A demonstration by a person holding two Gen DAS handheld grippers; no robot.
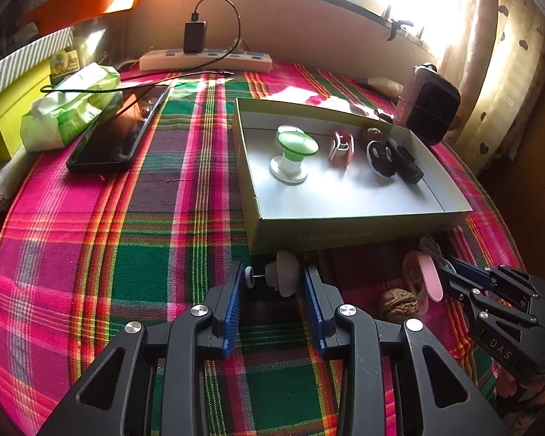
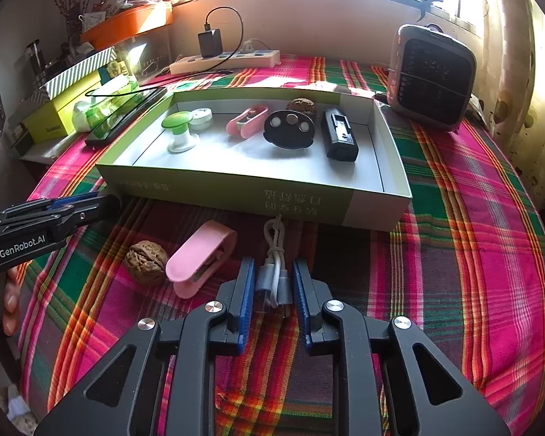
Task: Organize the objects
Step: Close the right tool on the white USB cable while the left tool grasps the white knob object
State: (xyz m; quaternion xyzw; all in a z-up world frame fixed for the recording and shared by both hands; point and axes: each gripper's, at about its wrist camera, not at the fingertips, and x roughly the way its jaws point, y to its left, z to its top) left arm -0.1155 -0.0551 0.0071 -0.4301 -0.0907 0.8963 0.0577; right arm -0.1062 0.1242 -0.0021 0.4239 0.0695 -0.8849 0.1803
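Both tongs were at the pick-up step, in front of the shallow green-and-white cardboard box (image 2: 309,207) on the plaid cloth. The left gripper (image 1: 274,278) was clamped on a small white plastic spool-like piece (image 1: 285,276), pads touching both its ends. The right gripper (image 2: 272,283) was closed on a bundled white-and-grey charging cable (image 2: 272,272). Next, I judged, each needed lifting clear of the box's near wall and setting down inside (free floor lay nearest that wall). Only the right view showed the cable gripped and the box's printed side; only the left view showed the spool. A brown walnut (image 2: 145,261) and pink plastic clip (image 2: 200,258) lay loose between the grippers
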